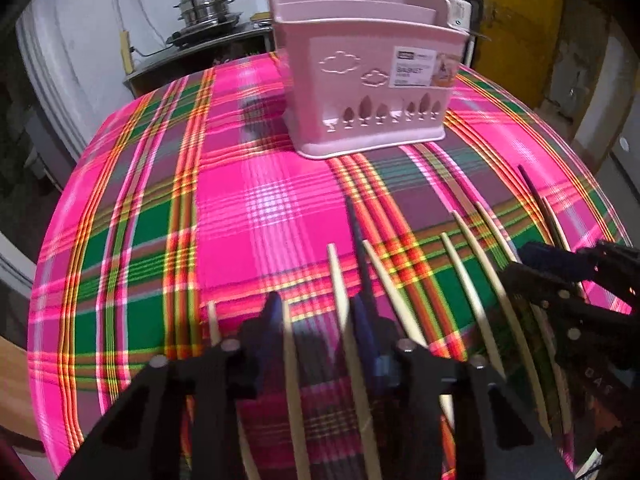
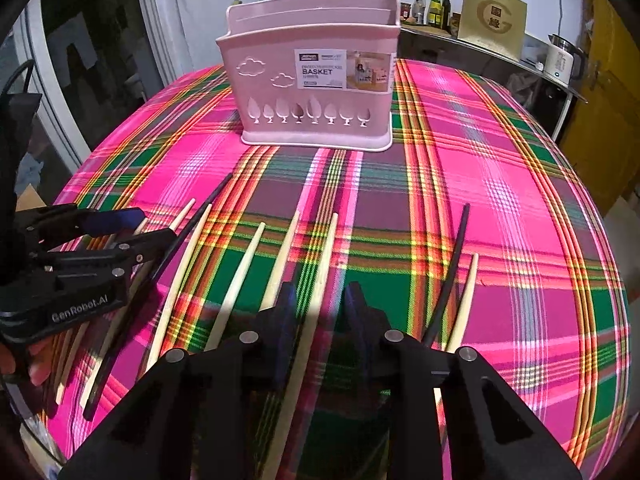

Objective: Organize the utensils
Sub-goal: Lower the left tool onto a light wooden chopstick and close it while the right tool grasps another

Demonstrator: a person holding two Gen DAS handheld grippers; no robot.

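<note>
A pink plastic basket (image 1: 360, 76) stands upright at the far middle of the plaid table; it also shows in the right wrist view (image 2: 312, 80). Several cream chopsticks (image 2: 240, 276) and a few dark ones (image 2: 450, 268) lie in a row on the near half of the cloth. My left gripper (image 1: 320, 320) is open low over the row, with two cream chopsticks (image 1: 340, 292) between its fingers. My right gripper (image 2: 320, 300) is open over a cream chopstick (image 2: 320, 280). Each gripper shows in the other's view, the right one (image 1: 560, 268) and the left one (image 2: 120, 228).
The plaid cloth (image 2: 500, 200) covers a round table. Behind it stand a counter with steel pots (image 1: 206, 6), bottles (image 2: 434, 8), a gold plaque (image 2: 494, 20) and a white kettle (image 2: 560, 60). A yellow door (image 2: 612, 120) is at the right.
</note>
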